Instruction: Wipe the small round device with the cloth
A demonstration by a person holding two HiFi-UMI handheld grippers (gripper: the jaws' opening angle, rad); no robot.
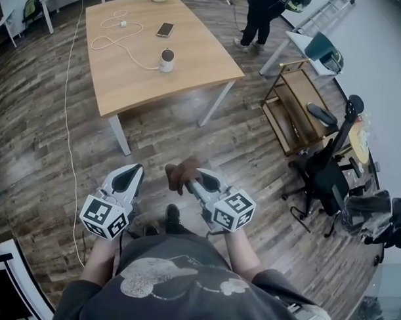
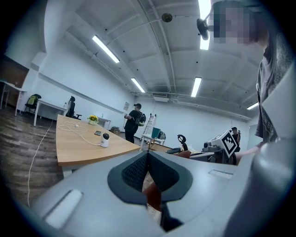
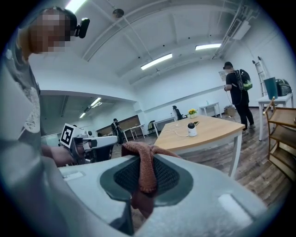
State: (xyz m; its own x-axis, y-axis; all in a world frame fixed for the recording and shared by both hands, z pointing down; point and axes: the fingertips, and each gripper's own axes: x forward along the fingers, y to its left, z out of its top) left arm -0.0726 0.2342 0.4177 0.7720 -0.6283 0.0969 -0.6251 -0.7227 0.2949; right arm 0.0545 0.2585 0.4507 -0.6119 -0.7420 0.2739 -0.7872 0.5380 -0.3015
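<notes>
The small round white device [image 1: 166, 59] stands on the wooden table [image 1: 197, 64] well ahead of me; it also shows in the left gripper view [image 2: 105, 140] and the right gripper view [image 3: 192, 129]. My right gripper [image 1: 191, 179] is shut on a brown cloth [image 1: 181, 173], which bunches over the jaw tips and hangs down between the pads [image 3: 145, 166]. My left gripper [image 1: 136, 169] is held beside it, jaws shut with nothing between them [image 2: 147, 155]. Both grippers hover over the wood floor, short of the table.
A phone [image 1: 164, 29] and a white cable [image 1: 117, 42] lie on the table. A person [image 1: 261, 16] stands beyond its far right corner. A wooden shelf cart [image 1: 294, 110] and a black office chair [image 1: 326, 174] stand to the right. My shoes [image 1: 172, 219] are below.
</notes>
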